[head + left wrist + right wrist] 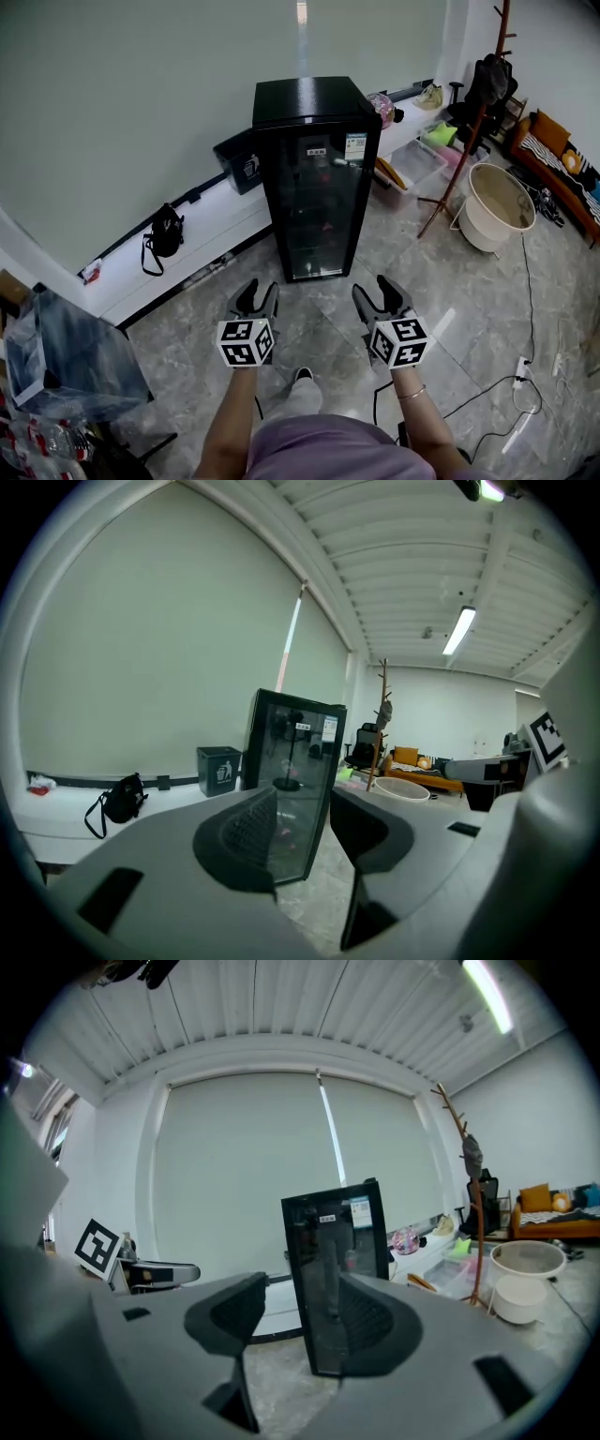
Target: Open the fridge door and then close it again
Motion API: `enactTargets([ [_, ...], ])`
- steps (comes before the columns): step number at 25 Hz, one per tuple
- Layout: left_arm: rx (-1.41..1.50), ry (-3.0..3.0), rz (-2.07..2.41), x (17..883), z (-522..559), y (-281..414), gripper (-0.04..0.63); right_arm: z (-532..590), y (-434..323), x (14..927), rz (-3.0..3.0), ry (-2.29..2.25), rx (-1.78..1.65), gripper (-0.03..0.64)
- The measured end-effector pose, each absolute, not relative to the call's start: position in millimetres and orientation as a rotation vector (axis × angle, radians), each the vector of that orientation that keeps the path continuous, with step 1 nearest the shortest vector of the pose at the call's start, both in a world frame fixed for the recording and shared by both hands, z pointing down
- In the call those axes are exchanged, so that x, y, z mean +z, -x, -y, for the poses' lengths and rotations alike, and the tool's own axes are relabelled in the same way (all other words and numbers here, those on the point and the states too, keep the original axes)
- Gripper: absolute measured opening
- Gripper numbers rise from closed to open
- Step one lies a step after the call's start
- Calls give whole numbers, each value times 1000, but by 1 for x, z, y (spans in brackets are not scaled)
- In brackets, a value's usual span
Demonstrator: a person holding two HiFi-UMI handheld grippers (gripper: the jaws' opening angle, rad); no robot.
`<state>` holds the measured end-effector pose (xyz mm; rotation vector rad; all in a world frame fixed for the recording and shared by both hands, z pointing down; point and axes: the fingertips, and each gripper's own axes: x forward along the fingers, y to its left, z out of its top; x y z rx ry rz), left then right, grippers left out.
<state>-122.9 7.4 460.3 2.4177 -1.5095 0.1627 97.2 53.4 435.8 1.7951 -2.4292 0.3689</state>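
A tall black fridge (315, 178) with a glass door stands against the pale wall; its door is closed. The fridge (292, 789) fills the middle of the left gripper view, and the fridge (336, 1274) also stands ahead in the right gripper view. My left gripper (257, 297) is held out in front of me, a good step short of the fridge, jaws open with nothing between them. To its right, my right gripper (381, 293) hangs at the same height, also open and empty. Both point toward the fridge door.
A black bag (165, 232) and a dark bin (239, 159) sit on the low white ledge left of the fridge. A coat stand (473, 103), a round cream tub (498, 203) and storage boxes (417, 161) are to the right. Cables (506, 389) trail over the marble floor.
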Motion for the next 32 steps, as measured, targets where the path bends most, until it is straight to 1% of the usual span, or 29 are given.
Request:
enactTargets([
  [9,148,-2438,1470,462,94,131,167,47,-85,428,2400,-1836,338,238],
  [24,144,-2451,1488,462,196,134,147,162,-66,434,2408,-1783,290,239],
  [26,145,-2437,1507,463,209,137,148,179,-63,434,2419,-1771,286,243],
  [32,124,-2368,1564,473,250,142,163,226,-69,438,2448,-1732,298,285],
])
